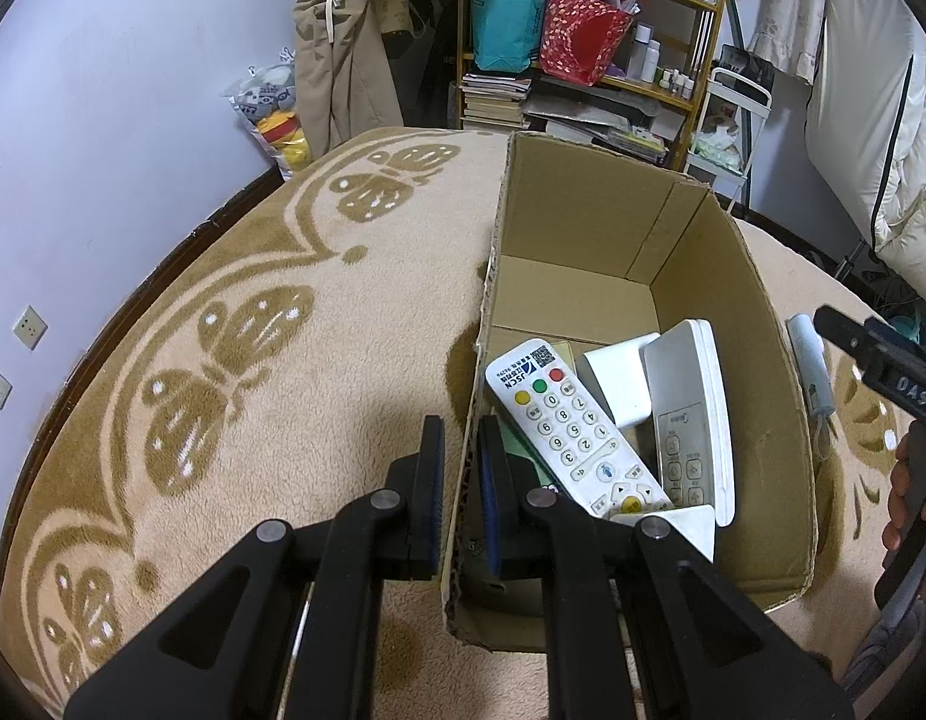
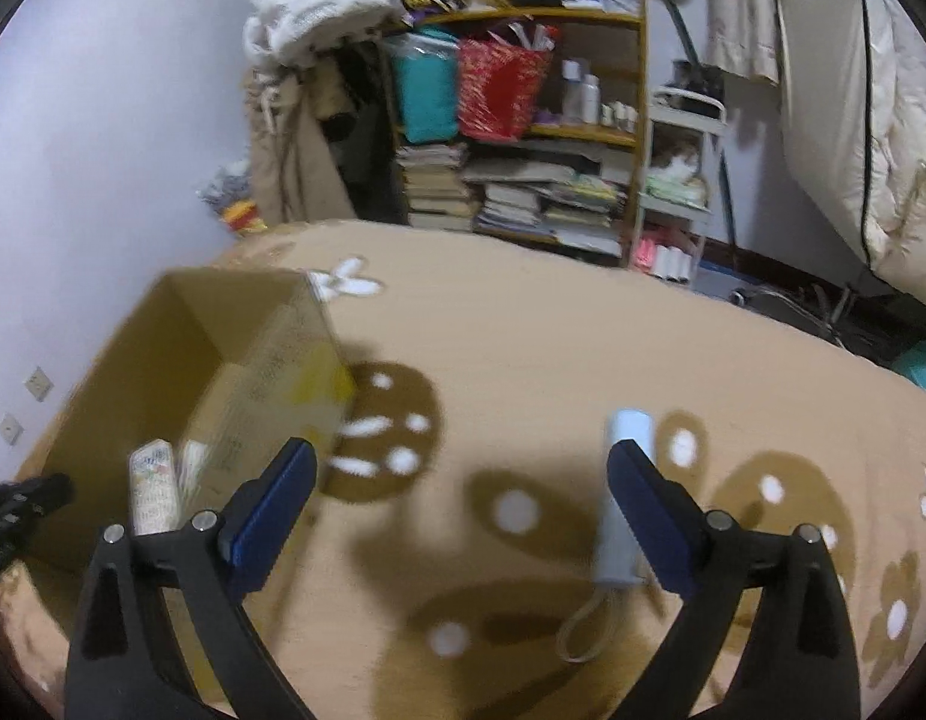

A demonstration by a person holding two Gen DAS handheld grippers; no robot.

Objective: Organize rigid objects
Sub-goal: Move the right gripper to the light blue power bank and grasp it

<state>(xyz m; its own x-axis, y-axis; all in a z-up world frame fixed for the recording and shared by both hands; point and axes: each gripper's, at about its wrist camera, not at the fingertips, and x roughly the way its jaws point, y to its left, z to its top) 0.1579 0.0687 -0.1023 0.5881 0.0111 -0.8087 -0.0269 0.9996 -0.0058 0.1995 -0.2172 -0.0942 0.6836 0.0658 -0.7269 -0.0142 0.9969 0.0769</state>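
An open cardboard box [image 1: 757, 420] stands on the patterned blanket. Inside lie a white remote with coloured buttons [image 1: 574, 429], a white air-conditioner remote [image 1: 694, 420] and a white block [image 1: 619, 384]. My left gripper [image 1: 463, 450] is shut on the box's left wall. A pale blue cylindrical device with a wrist cord [image 2: 619, 498] lies on the blanket right of the box; it also shows in the left wrist view [image 1: 811, 366]. My right gripper [image 2: 463, 498] is open and empty, its right finger beside the device. The box [image 2: 253, 372] is to its left.
The beige and brown blanket [image 1: 271, 360] covers the surface. A wooden shelf [image 1: 589, 60] with books, bags and bottles stands behind, with a white cart [image 2: 679, 180] beside it. Hanging clothes [image 1: 343, 48] and white bedding [image 2: 871, 120] flank the shelf.
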